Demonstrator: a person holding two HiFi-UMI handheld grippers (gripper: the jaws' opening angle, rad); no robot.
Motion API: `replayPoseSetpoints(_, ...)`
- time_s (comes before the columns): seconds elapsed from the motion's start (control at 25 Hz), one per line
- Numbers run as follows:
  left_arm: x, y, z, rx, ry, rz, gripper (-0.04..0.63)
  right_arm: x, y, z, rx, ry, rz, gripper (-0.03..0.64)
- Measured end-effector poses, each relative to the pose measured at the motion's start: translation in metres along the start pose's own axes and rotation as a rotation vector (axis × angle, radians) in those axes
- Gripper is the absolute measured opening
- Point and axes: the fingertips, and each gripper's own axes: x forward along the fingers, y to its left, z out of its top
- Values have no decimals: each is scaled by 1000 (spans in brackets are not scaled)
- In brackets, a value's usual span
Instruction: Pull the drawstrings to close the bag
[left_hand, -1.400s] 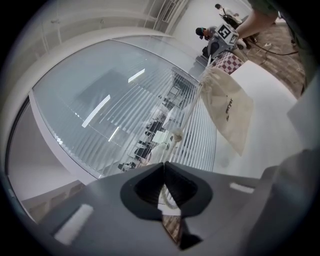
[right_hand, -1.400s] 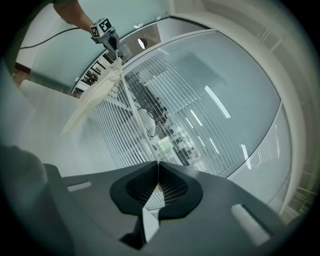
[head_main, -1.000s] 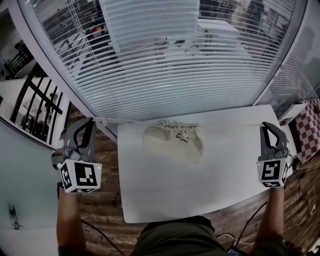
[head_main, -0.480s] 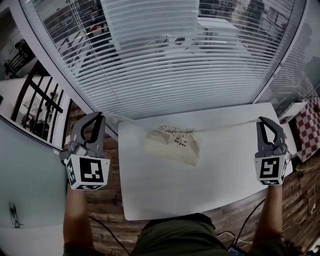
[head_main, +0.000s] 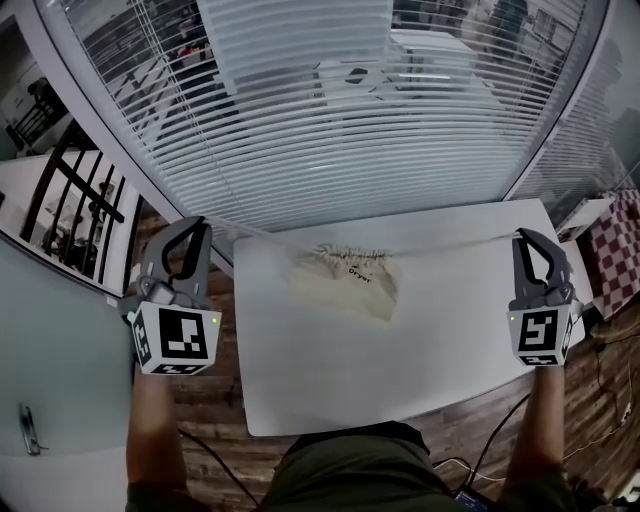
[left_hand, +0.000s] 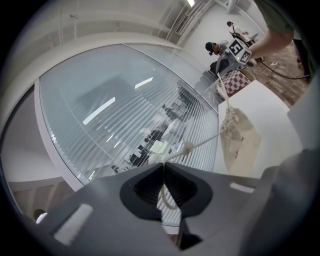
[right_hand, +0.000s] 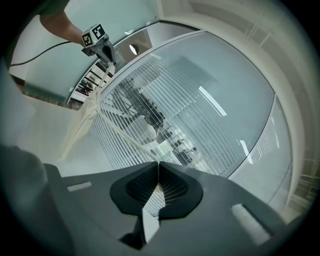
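The cream cloth drawstring bag (head_main: 350, 283) is strung by its cords between two hand-held grippers; nearest the camera, the person's forearms reach forward on either side of the white rectangular table (head_main: 350, 380), each bearing a grey two-jaw tool with a black-and-white marker cube. The left gripper (head_main: 190, 226) hangs off the table's left edge, over the wooden floor; its jaws are pressed together on the left white drawstring (left_hand: 205, 141), which carries a knot just beyond the tips, with a loop of cord lying behind the pinch. The right gripper (head_main: 526, 238) is at the table's right edge, its jaws likewise closed, pinching the right white drawstring (right_hand: 126, 137). Both cords run straight and taut inward to the bag, which lies flat on the far middle of the table, well apart from both tools, its gathered, puckered mouth turned toward the window and small dark print on its upper face; beyond it hang white slatted blinds (head_main: 330, 150).
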Motion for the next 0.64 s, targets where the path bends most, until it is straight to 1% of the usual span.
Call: replayPoseSetpoints(0.64,2,-3,0,-7,4,-7,12,0,0,0,5,1,-1,14)
